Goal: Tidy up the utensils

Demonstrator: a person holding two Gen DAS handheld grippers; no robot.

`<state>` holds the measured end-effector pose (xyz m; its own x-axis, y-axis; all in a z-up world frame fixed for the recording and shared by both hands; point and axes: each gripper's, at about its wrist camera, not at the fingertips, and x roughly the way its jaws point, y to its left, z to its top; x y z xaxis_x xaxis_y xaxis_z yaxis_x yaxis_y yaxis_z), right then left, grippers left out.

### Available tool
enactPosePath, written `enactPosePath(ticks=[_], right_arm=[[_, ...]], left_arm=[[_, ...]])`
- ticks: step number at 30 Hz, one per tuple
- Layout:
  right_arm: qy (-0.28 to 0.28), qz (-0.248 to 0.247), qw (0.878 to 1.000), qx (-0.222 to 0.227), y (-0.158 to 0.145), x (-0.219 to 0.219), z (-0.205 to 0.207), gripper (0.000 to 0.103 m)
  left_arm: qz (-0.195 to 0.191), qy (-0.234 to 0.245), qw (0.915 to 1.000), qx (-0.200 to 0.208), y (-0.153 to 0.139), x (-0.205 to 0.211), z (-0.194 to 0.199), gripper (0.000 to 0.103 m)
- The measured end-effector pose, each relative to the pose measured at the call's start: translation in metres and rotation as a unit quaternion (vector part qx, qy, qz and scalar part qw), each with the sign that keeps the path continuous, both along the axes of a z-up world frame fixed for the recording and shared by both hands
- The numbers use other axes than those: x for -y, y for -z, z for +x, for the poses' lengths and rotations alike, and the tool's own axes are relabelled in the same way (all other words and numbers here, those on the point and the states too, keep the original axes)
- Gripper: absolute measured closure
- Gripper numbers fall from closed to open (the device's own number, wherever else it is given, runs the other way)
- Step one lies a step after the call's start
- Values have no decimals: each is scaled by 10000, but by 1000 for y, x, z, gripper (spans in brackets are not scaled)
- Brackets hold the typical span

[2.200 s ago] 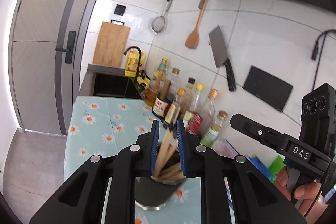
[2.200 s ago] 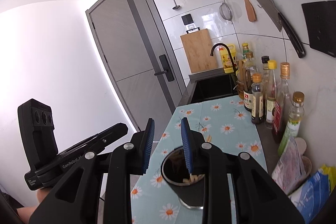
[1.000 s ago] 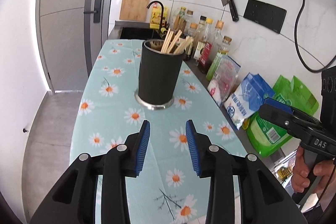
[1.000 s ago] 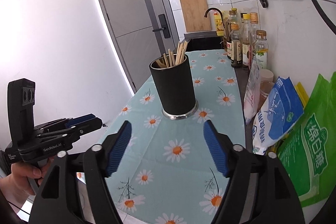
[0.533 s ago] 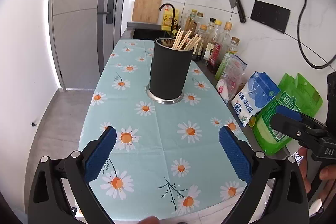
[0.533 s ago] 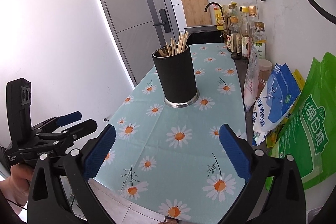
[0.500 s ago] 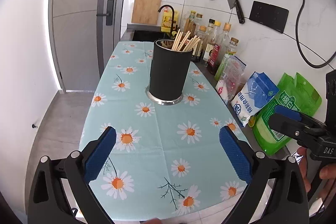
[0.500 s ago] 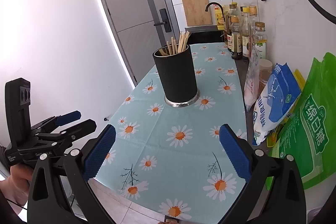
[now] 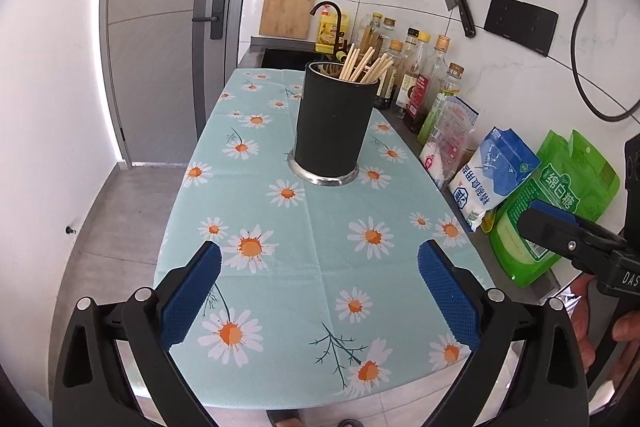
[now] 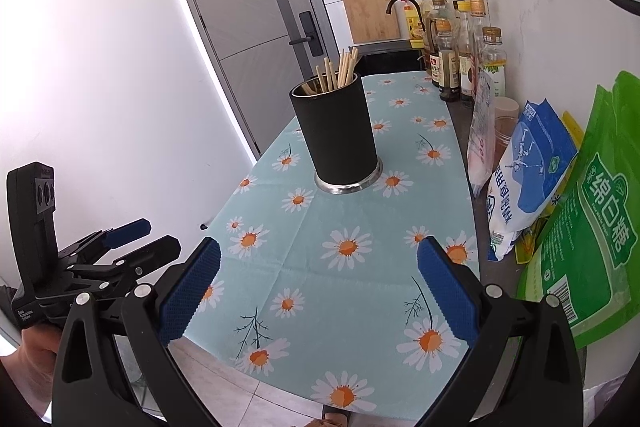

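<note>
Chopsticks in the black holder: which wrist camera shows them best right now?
Left wrist view: the chopsticks fan out above the black holder's rim, seen separately against the bottles. The right wrist view shows them bunched and narrower against the grey door, so single sticks are harder to count.

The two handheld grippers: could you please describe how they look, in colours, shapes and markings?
Both are matte black plastic. The left gripper and right gripper each carry two angular fingers with silver rivets and blue, finely ribbed pads. Seen from the opposite camera, each has a boxy black head with three round lenses and small white lettering. Bare hands hold the handles; no cables are visible.
</note>
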<state>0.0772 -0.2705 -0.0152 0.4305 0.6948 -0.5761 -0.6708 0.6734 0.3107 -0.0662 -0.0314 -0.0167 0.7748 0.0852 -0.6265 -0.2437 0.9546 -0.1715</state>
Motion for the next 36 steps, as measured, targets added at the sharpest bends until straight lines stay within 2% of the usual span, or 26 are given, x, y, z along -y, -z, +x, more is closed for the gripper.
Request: enactPosePath(ticks=[36], right_arm=[[17,-29,10000,-27,3,-2,-2,5]], left_arm=[[164,4,9998,-143,0,0,-1,7]])
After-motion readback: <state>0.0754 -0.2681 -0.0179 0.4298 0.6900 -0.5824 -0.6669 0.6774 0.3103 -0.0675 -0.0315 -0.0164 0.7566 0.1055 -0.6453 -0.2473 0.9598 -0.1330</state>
